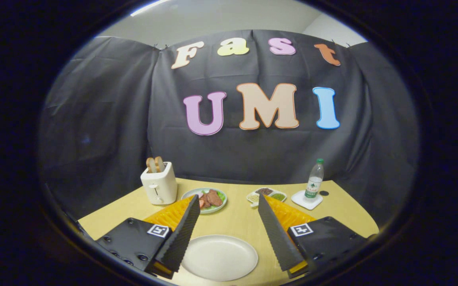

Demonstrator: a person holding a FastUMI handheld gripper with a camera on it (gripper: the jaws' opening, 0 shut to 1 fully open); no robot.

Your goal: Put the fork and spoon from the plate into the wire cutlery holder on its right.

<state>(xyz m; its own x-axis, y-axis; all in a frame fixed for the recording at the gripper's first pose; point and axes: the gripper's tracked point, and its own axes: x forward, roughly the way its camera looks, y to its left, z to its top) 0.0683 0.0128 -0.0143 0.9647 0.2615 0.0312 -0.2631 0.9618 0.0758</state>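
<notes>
Surroundings: toaster (158, 184) with bread slices, food plate (207, 199), sectioned seasoning dish (266, 194), water bottle (315, 181) on a white coaster (306, 200), all beyond the fingers.
Task plate: white plate (219, 257) lies between the fingers, bare.
Surface: yellow tabletop (237, 218); dark cloth wall behind.
Hand-held gripper (227, 205): fingers wide apart, holding nothing.

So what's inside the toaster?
Two browned bread slices stick up from the white toaster; their lower parts are hidden inside. The open gripper is well short of it, above a white plate.
</notes>
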